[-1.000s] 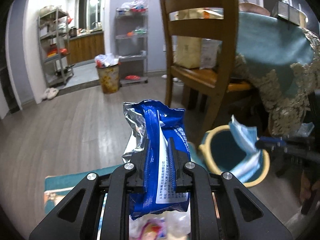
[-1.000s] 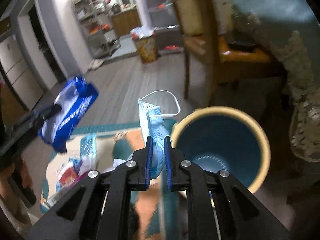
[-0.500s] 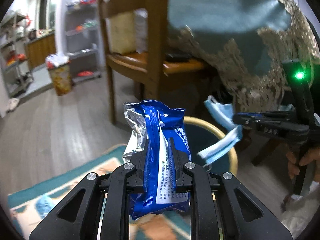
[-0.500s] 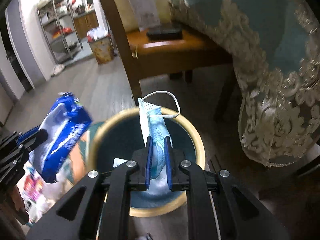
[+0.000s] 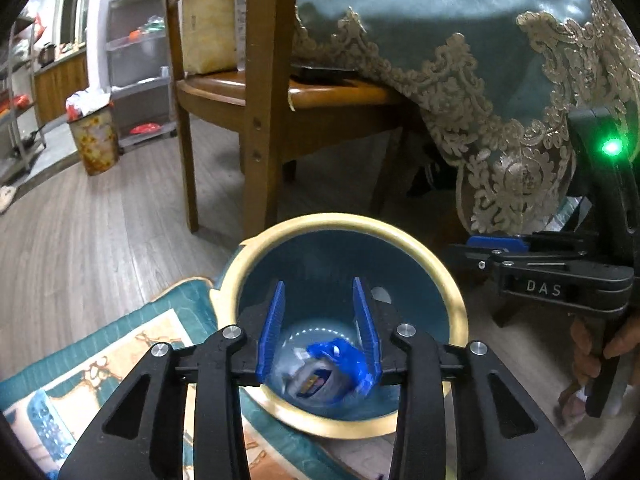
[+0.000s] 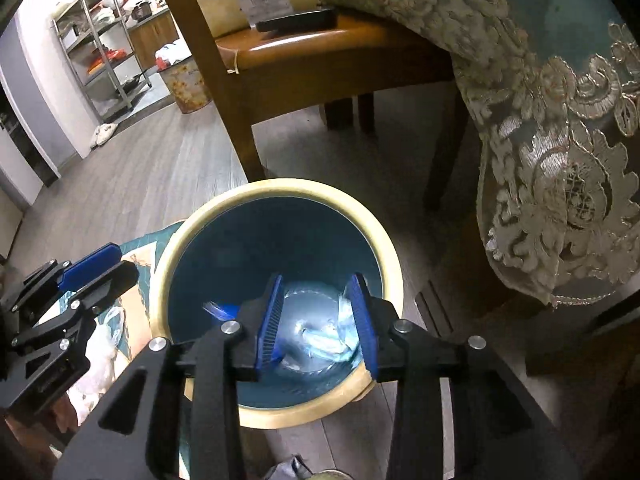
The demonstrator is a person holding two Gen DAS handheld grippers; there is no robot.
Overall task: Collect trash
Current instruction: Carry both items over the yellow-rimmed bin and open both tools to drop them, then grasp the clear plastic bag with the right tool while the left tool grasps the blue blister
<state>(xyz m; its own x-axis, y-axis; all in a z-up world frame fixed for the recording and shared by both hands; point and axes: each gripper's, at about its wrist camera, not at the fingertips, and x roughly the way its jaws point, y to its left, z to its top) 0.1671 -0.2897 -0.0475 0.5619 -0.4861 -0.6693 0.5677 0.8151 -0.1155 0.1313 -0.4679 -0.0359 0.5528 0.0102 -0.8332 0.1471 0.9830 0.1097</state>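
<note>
**Over the bin, both grippers empty**

Below both grippers sits the bin (image 5: 456, 292), its mouth facing straight up at them. Left gripper (image 5: 319, 320) and right gripper (image 6: 316, 312) have just been opening; their jaws stand apart with nothing between. Wrapper (image 5: 324, 372) and mask (image 6: 326, 340) lie on the bin floor. More trash (image 6: 100, 344) lies on the mat (image 5: 120, 344) beside the bin, nearer the left gripper.

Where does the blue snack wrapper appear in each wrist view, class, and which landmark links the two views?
Left wrist view: blue snack wrapper lies low centre, at the bin's bottom, seen between the open fingers.
Right wrist view: only a blue scrap at the bin's lower left, probably it.
Shared landmark: the yellow-rimmed bin.
</note>
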